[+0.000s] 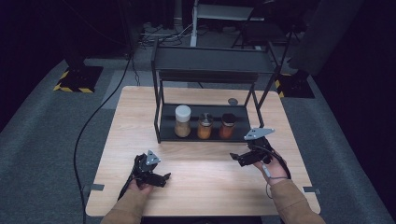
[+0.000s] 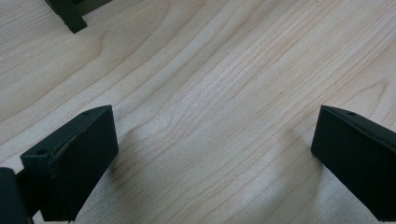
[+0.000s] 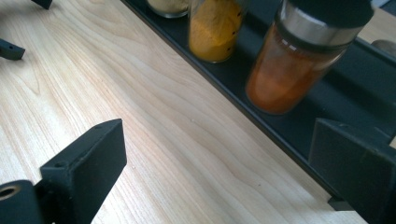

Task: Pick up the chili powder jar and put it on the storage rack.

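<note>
A black two-shelf rack stands at the middle back of the wooden table. On its lower shelf stand three spice jars: a white-lidded beige one, a yellow-orange one and a red-orange one. My right gripper hovers open just in front of the rack's right end; in the right gripper view its jaws stand wide apart with nothing between them, the red-orange jar and yellow jar close ahead. My left gripper rests low near the front left, open over bare wood.
The rack's front rail runs across the right gripper view, and one rack foot shows in the left gripper view. A small dark round thing lies on the table behind the rack. Dark floor and stands surround the table.
</note>
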The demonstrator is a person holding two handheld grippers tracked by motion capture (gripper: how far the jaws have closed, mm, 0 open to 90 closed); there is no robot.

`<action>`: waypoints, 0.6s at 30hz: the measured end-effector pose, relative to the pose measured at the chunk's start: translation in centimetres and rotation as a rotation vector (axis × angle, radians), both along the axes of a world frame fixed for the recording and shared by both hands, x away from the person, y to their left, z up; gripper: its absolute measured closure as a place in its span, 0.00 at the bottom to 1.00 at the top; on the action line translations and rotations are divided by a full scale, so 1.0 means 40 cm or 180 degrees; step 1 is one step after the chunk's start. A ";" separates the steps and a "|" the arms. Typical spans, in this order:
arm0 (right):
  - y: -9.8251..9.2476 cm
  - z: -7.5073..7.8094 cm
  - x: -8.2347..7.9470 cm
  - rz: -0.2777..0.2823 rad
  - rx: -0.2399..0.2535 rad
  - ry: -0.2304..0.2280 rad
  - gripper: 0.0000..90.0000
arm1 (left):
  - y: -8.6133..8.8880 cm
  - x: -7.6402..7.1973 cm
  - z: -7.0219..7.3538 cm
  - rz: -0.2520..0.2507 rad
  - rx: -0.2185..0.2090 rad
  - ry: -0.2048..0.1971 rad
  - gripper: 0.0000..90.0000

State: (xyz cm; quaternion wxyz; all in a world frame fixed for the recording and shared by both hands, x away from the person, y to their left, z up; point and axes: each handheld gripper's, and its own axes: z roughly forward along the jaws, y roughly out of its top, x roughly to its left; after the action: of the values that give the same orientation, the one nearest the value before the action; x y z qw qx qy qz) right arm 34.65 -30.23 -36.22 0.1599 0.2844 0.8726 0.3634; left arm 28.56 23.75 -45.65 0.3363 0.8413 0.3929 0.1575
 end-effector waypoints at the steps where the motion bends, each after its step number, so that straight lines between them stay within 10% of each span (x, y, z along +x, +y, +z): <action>1: 0.000 -0.006 0.000 0.0006 0.0005 0.0008 0.04 | 0.000 0.000 0.000 0.0001 -0.0001 0.0000 0.00; 18: -0.008 -0.079 -0.008 -0.0009 0.0027 0.0103 0.04 | 0.000 0.000 0.000 0.0001 -0.0001 0.0000 0.00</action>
State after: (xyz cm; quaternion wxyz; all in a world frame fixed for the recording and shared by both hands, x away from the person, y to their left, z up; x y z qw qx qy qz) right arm 34.34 -30.55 -39.38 0.1451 0.2921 0.8732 0.3622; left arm 28.56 23.75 -45.65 0.3364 0.8411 0.3931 0.1575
